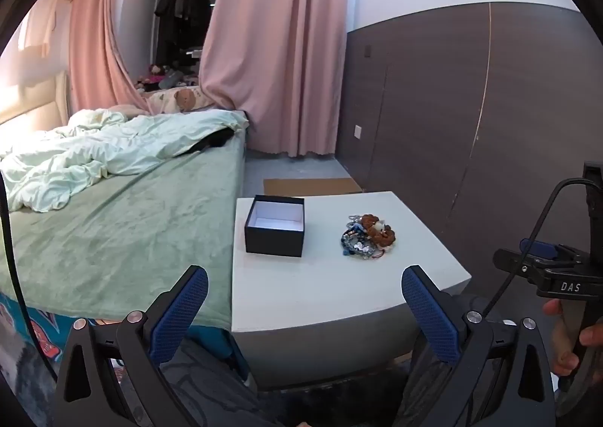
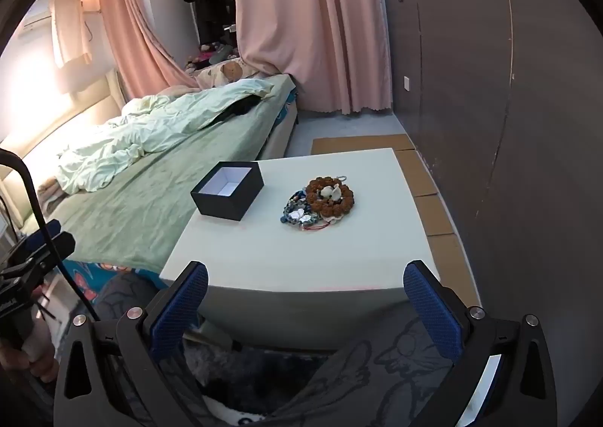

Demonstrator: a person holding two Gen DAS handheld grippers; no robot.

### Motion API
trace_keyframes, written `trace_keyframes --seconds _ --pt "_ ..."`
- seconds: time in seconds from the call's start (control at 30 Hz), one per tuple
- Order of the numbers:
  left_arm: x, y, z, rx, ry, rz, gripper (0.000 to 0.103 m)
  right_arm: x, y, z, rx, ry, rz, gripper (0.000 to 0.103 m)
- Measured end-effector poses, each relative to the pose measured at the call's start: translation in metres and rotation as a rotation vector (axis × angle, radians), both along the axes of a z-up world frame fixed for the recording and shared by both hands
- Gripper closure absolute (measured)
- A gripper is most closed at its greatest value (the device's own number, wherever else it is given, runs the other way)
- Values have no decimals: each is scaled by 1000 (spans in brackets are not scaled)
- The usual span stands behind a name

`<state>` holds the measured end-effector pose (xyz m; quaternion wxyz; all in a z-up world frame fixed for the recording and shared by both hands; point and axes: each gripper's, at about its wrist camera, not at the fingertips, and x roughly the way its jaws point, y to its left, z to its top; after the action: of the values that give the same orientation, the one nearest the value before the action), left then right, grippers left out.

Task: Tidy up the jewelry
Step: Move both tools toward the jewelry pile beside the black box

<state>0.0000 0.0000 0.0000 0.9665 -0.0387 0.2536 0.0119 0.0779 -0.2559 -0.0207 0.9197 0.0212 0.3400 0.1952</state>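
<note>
An open black box (image 1: 274, 226) with a white inside stands on the left part of a small white table (image 1: 320, 287). A heap of jewelry (image 1: 367, 235), brown beads on top of blue and silver pieces, lies to its right. My left gripper (image 1: 305, 287) is open and empty, held before the table's near edge. In the right wrist view the box (image 2: 228, 194) and the jewelry (image 2: 320, 201) show again. My right gripper (image 2: 306, 285) is open and empty, short of the table (image 2: 294, 257). The right gripper's body shows at the right edge of the left wrist view (image 1: 554, 268).
A bed (image 1: 124, 212) with a green sheet and a crumpled pale quilt stands against the table's left side. A dark panelled wall (image 1: 471, 118) runs along the right. Pink curtains (image 1: 279, 50) hang at the back. Cardboard sheets (image 2: 429, 182) lie on the floor beside the table.
</note>
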Motion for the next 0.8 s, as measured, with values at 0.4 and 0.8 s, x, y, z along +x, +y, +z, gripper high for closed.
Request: trace_keyframes --seconds 0.4,0.8 --pt "1 1 1 -21 -7 -11 0 -1 2 0 -5 -12 -4 0" --pt "-1 -2 -3 -1 -16 -19 0 1 -3 0 -3 -17 -10 0"
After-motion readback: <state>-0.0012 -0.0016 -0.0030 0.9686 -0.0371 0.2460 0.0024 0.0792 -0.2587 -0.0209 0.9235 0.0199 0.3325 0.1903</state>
